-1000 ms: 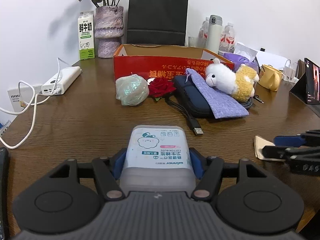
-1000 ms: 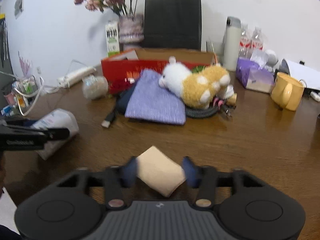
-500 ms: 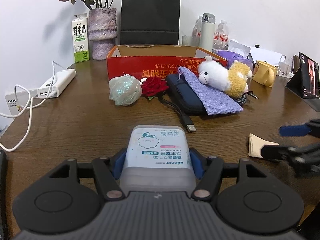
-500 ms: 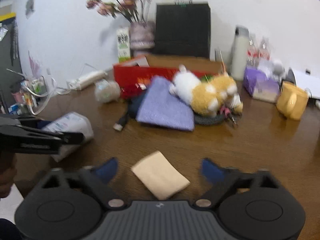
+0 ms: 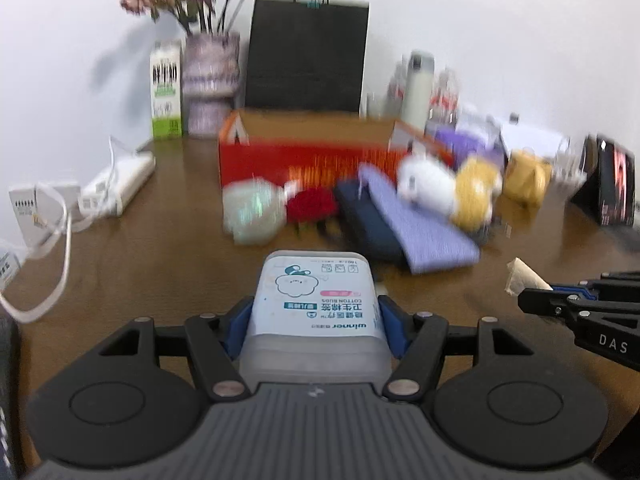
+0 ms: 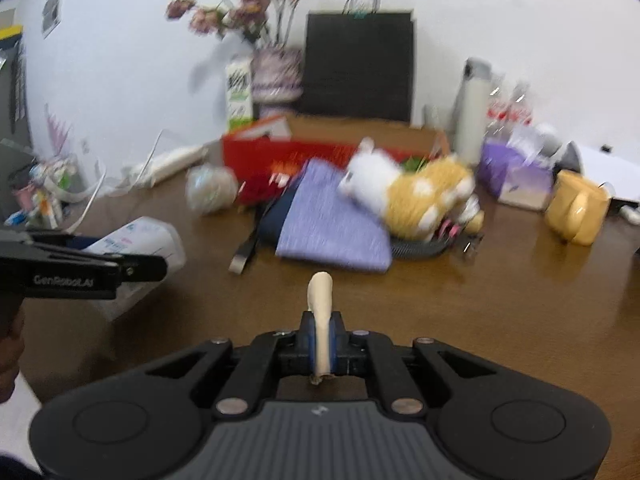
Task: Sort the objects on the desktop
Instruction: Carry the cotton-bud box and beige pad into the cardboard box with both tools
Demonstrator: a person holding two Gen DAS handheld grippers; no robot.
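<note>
My left gripper (image 5: 314,326) is shut on a white cotton-bud box (image 5: 314,300) and holds it above the wooden table (image 5: 160,256). My right gripper (image 6: 321,338) is shut on a flat beige pad (image 6: 320,300), which stands on edge between the fingers, lifted off the table. The right gripper also shows at the right of the left wrist view (image 5: 532,298) with the pad's corner (image 5: 520,278) sticking out. The left gripper with the box (image 6: 140,240) shows at the left of the right wrist view. A red cardboard box (image 5: 312,152) stands open at the back.
In front of the red box lie a plastic-wrapped ball (image 5: 254,212), a red rose (image 5: 312,204), a dark pouch under a purple cloth (image 5: 416,220) and a plush alpaca (image 5: 444,192). A yellow mug (image 6: 576,212), tissue pack, bottles, vase, milk carton, black bag and power strip ring the table.
My right gripper has shut on the beige pad and lifted it, turning it on edge. Both grippers have risen; the left still holds the cotton-bud box.
</note>
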